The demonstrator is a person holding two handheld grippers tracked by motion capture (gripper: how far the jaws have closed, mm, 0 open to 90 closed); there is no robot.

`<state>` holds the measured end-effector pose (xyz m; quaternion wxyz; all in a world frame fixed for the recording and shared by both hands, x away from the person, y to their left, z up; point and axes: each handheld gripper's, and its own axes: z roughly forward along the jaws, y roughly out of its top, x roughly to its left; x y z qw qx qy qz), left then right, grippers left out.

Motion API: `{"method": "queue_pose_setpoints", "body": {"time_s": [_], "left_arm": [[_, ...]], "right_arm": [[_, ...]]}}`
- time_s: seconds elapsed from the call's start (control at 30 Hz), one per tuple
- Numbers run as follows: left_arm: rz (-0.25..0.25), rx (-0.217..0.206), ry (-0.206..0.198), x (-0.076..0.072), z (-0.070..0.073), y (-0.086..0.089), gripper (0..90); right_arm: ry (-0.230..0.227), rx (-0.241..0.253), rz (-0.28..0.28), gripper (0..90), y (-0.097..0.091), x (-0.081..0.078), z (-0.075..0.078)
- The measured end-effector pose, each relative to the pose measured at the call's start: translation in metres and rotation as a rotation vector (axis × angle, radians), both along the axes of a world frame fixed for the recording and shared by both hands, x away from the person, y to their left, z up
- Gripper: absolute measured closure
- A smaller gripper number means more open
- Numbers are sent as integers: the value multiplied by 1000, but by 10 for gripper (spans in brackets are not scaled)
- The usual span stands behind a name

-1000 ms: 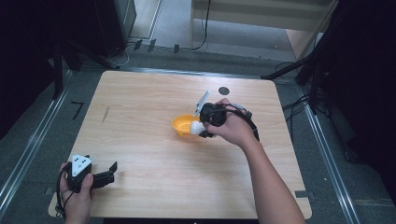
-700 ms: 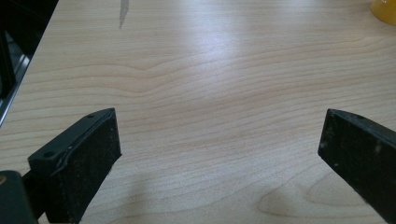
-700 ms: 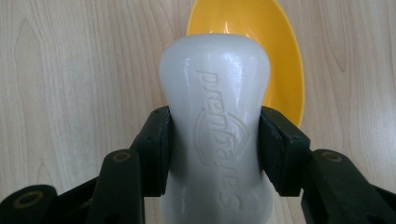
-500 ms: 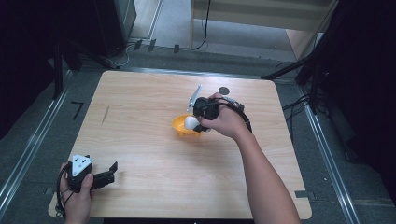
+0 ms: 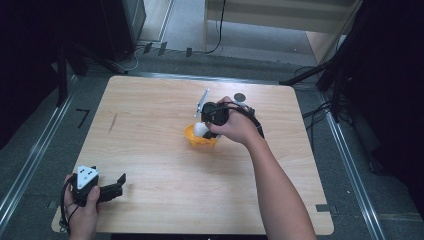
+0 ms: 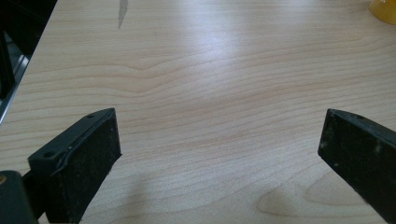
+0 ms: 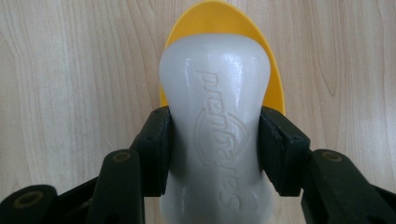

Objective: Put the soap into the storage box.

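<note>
My right gripper (image 7: 214, 154) is shut on a white plastic bottle (image 7: 215, 116) with raised lettering, its pads (image 7: 156, 149) pressing both sides. The bottle (image 5: 201, 129) points down over an orange bowl (image 5: 201, 141) near the middle of the wooden table (image 5: 150, 150); the bowl's rim (image 7: 219, 18) shows behind the bottle's far end. A hand holds the right gripper (image 5: 212, 122) above the bowl. My left gripper (image 5: 119, 183) rests at the table's near left corner, jaws open wide over bare wood (image 6: 219, 154), nothing between them.
A small dark round disc (image 5: 240, 97) lies near the table's far edge, behind the right hand. A thin grey mark (image 5: 112, 122) crosses the wood at the left. Metal rails and cables run along the floor around the table.
The right hand has carried the bottle and gripper a little left and away over the orange bowl. The left gripper has stayed put.
</note>
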<state>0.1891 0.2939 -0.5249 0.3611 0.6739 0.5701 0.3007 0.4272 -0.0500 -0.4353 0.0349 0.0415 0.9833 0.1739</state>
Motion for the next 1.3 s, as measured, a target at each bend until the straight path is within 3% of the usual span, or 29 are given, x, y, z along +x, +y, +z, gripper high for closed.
{"method": "queue_pose_setpoints", "body": {"time_s": [0.93,1.1,1.13,1.23,1.3], "left_arm": [[2,-2,2,0,0,0,0],[1,-4,4,0,0,0,0],[1,-4,3,0,0,0,0],[1,-4,3,0,0,0,0],[0,-5,3,0,0,0,0]], "right_arm": [[38,-19,-10,503,8,11,-16],[51,10,-30,496,6,13,-14],[56,63,-52,485,3,14,-8],[54,87,-63,486,1,15,-3],[48,75,-68,486,-1,14,-1]]}}
